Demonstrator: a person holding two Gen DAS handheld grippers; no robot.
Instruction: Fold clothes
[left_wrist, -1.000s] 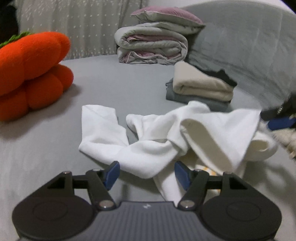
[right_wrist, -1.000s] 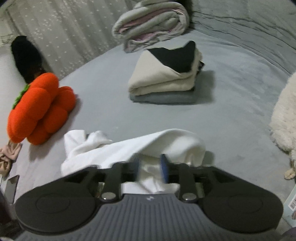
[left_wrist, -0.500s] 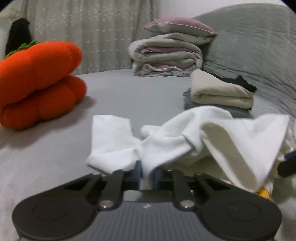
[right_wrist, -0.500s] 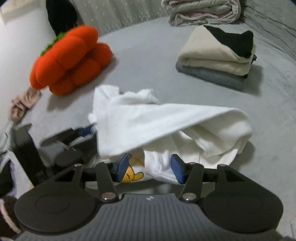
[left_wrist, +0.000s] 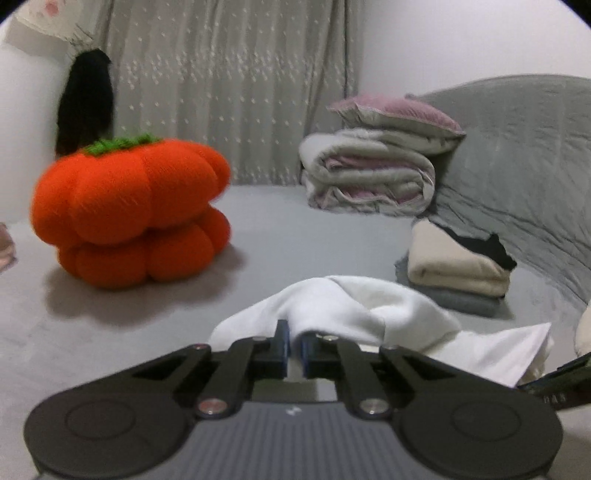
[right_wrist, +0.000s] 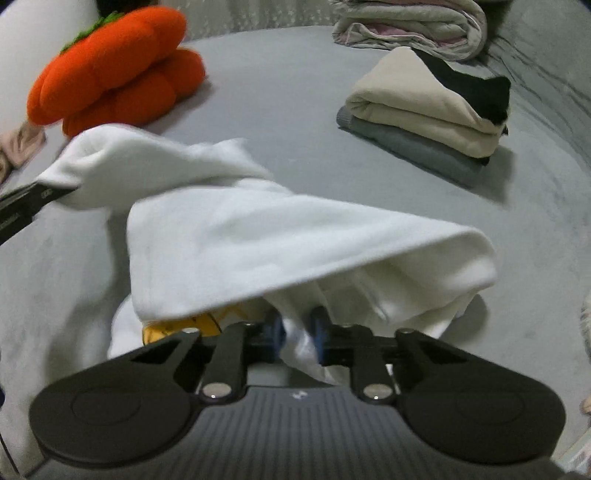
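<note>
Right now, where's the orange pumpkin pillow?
In both wrist views the orange pumpkin pillow sits upper left on the grey bed, beyond the white garment.

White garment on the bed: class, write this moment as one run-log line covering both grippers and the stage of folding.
left gripper: shut on white garment | right gripper: shut on white garment | garment: bunched, unfolded, partly raised off grey bed | stage: spreading not yet done
</note>
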